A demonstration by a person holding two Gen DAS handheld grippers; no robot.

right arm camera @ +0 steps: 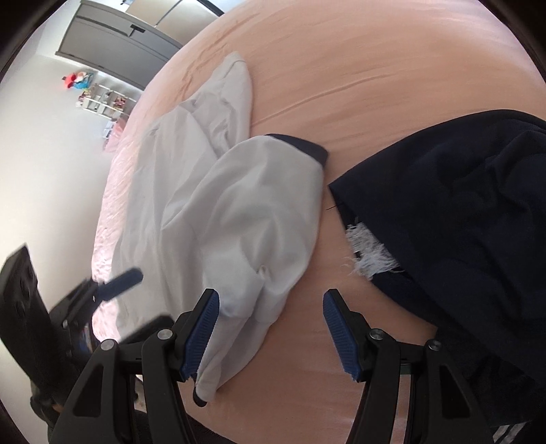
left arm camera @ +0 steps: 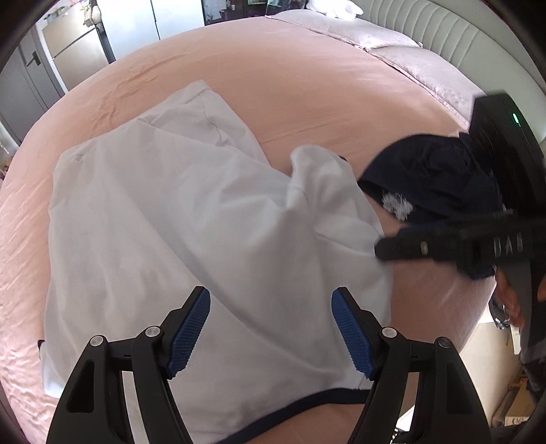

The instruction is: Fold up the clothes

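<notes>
A white garment with dark navy trim lies crumpled on the pink bed sheet. My left gripper hovers open above its lower part, with nothing between the pads. From the right, one of my right gripper's fingers reaches the garment's edge, blurred. In the right wrist view the white sleeve with its navy cuff lies folded inward. My right gripper stands open over it, the cloth resting against the left pad without being pinched. The left gripper shows blurred at the left.
A dark navy garment with a frayed white patch lies to the right of the white one. Grey pillows and a padded headboard are at the far side. Wardrobe doors stand beyond the bed.
</notes>
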